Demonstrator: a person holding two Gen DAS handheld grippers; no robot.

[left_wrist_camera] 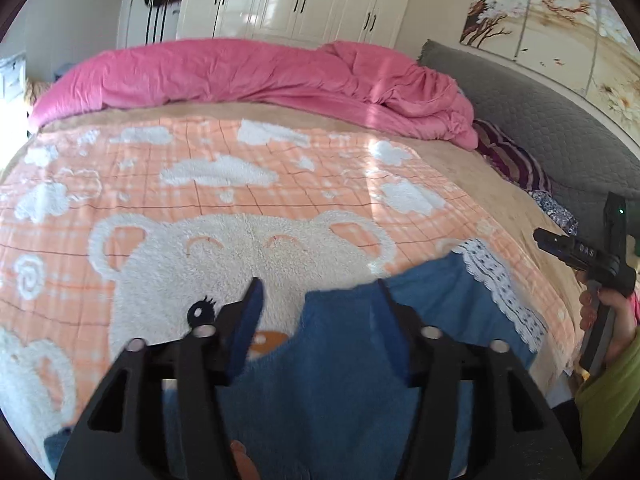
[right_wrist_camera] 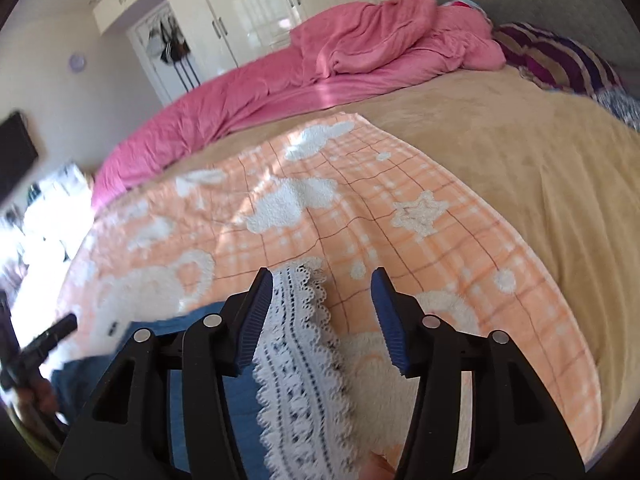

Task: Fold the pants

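The left hand-held gripper (left_wrist_camera: 318, 284) stands released above the blue pants (left_wrist_camera: 344, 380), which lie flat on the bear blanket (left_wrist_camera: 248, 252) on the bed. They look soft, light and limp; the edges seem the best hold. The right hand-held gripper (right_wrist_camera: 322, 276) is open too, the lace hem (right_wrist_camera: 296, 360) loose between its fingers. A pink duvet (right_wrist_camera: 360, 52) lies well beyond, out of the way.

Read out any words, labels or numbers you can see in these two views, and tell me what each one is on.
"OAS": pale letters on the black body of the right claw, seen from the left wrist view; the reading is uncertain, since they are small.
No other text is readable: the orange bear blanket, blue pants and flower wall painting carry only pictures.
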